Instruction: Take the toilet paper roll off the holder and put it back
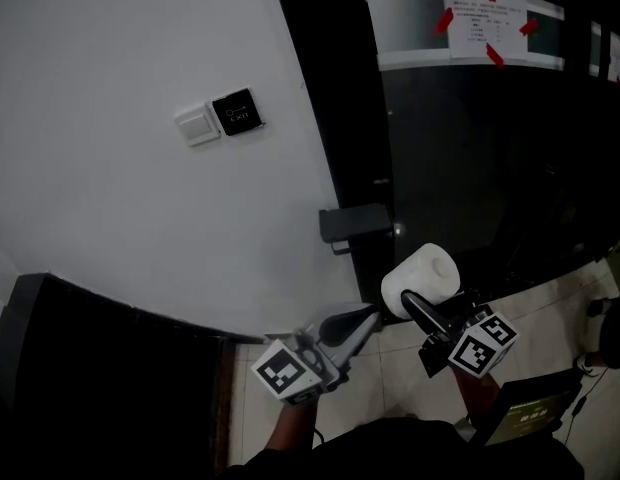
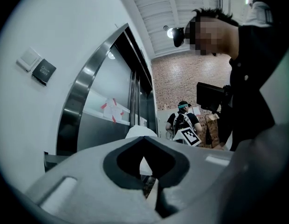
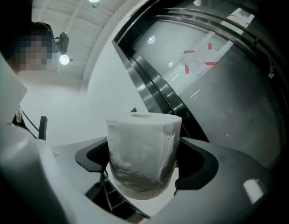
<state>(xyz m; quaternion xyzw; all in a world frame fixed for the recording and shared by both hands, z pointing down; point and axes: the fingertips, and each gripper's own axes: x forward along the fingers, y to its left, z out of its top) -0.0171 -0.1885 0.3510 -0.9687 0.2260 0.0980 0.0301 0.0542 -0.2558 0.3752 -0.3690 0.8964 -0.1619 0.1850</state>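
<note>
The white toilet paper roll (image 1: 422,278) is off the holder and in the air, with my right gripper (image 1: 412,301) shut on it. In the right gripper view the roll (image 3: 143,153) stands upright between the two dark pads, which press its sides. The grey holder (image 1: 355,222) sticks out from the door frame above and to the left of the roll, with nothing on it. My left gripper (image 1: 372,314) is just left of the roll, shut and empty. In the left gripper view its tips (image 2: 145,138) meet, with the roll (image 2: 141,132) showing behind them.
A white light switch (image 1: 198,125) and a black panel (image 1: 236,112) are on the white wall. A dark glass door carries a paper notice (image 1: 483,23) taped in red. A dark cabinet (image 1: 90,368) stands at lower left. Another person (image 2: 183,120) stands far off.
</note>
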